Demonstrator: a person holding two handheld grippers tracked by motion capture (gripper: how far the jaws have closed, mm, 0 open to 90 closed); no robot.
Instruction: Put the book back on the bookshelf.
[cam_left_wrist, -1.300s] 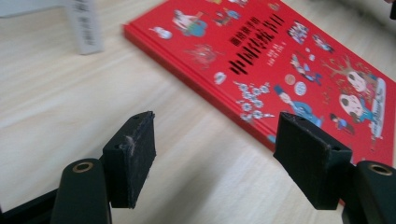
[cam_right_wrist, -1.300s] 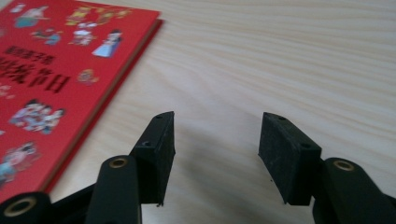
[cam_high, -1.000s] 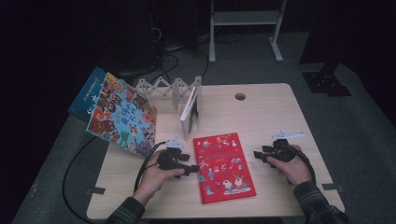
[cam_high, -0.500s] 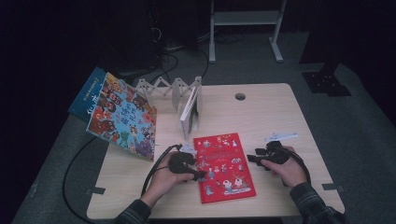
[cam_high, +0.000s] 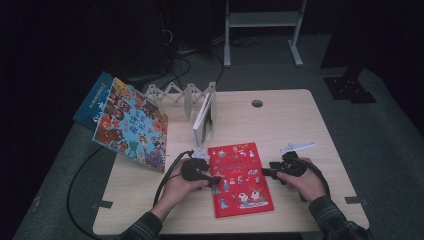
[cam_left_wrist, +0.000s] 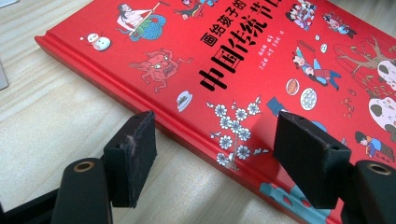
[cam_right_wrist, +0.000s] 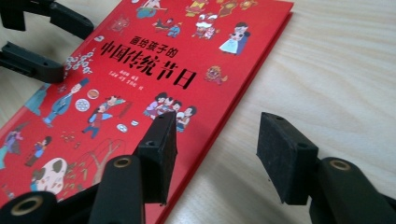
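Red picture book (cam_high: 240, 178) flat on tabletop (cam_high: 300, 125), flanked by two tools.

Left tool (cam_high: 215, 180) moved in from 9 o'clock since a second ago, jaws released astride the spine edge; right tool (cam_high: 267, 173) at 3 o'clock, jaws released over the fore-edge. No pad pressing yet. Probably squaring up for a two-sided lift.
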